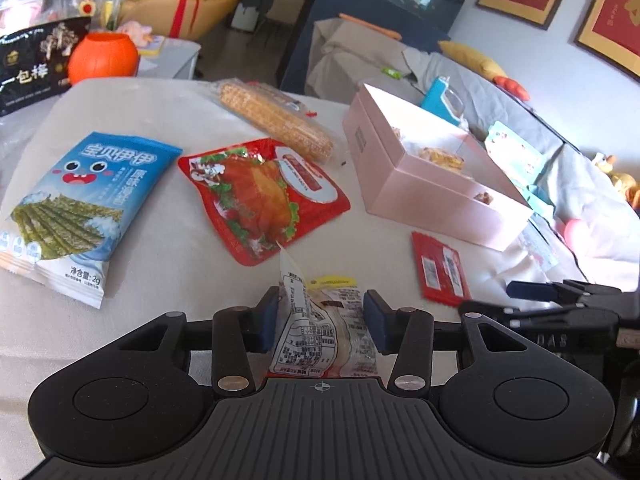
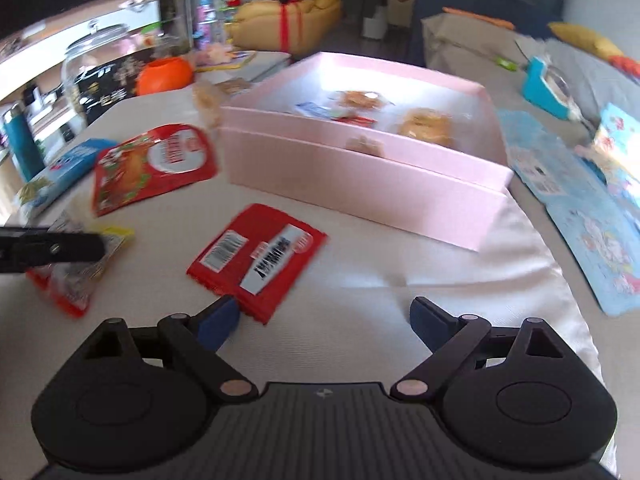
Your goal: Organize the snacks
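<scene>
So the table with its white cloth is littered with packets, and the pink box by its far right edge already holds a few snacks. Looks like the pick-up step: the left gripper is clamped on a small clear snack packet at the near edge, I think just off the cloth, hard to tell. The right gripper is wide open, empty, beside the flat red sachet. Next: carry the packet over the box wall and let go.
</scene>
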Demonstrator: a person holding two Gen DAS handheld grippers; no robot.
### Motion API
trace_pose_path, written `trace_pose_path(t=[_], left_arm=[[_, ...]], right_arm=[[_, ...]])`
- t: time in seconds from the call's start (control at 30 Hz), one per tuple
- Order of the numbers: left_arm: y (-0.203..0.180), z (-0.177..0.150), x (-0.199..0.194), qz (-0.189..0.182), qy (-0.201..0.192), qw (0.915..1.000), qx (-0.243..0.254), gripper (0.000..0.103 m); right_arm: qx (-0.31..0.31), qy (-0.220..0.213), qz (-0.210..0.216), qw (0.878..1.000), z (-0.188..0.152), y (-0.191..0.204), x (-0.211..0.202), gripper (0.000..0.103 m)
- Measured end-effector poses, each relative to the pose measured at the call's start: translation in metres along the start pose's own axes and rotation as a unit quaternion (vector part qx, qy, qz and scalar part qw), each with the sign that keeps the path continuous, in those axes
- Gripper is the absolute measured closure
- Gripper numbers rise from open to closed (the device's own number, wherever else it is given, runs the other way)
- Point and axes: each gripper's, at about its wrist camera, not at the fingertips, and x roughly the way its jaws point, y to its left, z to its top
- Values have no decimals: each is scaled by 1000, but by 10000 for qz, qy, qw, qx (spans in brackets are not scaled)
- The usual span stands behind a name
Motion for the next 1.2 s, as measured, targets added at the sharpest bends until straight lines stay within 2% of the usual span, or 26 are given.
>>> trace_pose_path(t=[0.17,0.33,0.53,0.63,0.77,0.9,1.2], left_arm=[[1,4,1,99,63,9999,73,56],[-7,2,3,240,75,9992,320,56],[-8,1,1,262,93,9992,286,56],[-14,-2,0,337,109,9990,269,57],[-27,-6,-1,422,211,9984,309,58],[-39,-12,-2,391,286,9974,534,58],[-39,-15,-2,424,219,9974,543,57]], right_arm=[[418,103,51,9991,5,-6,2,11],[814,140,540,9951,18,6,8,11],[504,73,462,9976,32,37,24,11],[351,40,483,9982,35,40,28,11],[132,-44,616,9980,28,32,25,11],[-226,-186,367,9989,11,22,15,11],[52,-122,166,9998,3,-7,6,11]])
